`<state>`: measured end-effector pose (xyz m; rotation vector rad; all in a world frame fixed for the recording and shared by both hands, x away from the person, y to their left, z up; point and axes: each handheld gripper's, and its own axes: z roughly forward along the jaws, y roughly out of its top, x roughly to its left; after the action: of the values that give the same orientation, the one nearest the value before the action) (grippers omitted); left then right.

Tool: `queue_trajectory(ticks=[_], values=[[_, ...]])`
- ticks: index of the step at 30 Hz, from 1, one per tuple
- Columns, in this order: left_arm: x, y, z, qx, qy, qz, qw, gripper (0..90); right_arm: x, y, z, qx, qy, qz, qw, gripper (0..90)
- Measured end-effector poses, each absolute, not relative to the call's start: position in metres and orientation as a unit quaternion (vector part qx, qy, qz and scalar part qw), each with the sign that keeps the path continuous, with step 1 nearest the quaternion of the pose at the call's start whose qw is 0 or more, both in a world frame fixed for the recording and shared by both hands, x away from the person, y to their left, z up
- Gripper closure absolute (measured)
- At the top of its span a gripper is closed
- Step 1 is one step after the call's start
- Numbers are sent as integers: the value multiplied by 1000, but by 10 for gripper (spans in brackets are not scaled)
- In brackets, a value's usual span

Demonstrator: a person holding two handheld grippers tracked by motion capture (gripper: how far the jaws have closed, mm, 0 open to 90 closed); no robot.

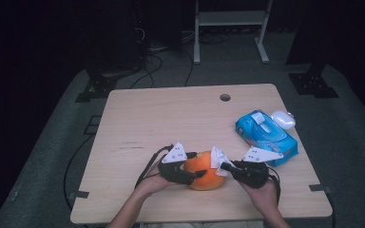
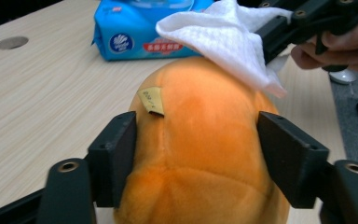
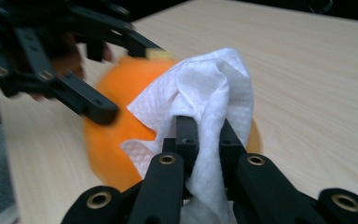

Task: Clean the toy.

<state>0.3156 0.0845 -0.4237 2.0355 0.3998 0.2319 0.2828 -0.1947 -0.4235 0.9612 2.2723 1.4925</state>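
The left tongs (image 2: pixel 196 154) straddle the orange plush fruit (image 2: pixel 200 154) on the surface (image 2: pixel 42 102), both jaws against its sides; its small yellow tag is unreadable. The right tongs (image 3: pixel 204 135) pinch a white wipe (image 3: pixel 205 88) against the fruit's top. Beyond them lies a blue wipes pack (image 2: pixel 135 32), label too small to read.

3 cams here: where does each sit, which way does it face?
High view: above the near edge, facing forward and down on the table; forearms show.
Left gripper view: on the left gripper, along its jaws at the orange toy.
Right gripper view: on the right gripper, jaws clamping the wipe.
All share toy and wipe.
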Motion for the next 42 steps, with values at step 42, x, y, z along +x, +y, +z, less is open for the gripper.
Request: queue_trajectory(ticks=[42], values=[[294, 61, -420, 848, 97, 182, 488, 404, 289, -208, -427, 356, 736, 570, 79, 829]])
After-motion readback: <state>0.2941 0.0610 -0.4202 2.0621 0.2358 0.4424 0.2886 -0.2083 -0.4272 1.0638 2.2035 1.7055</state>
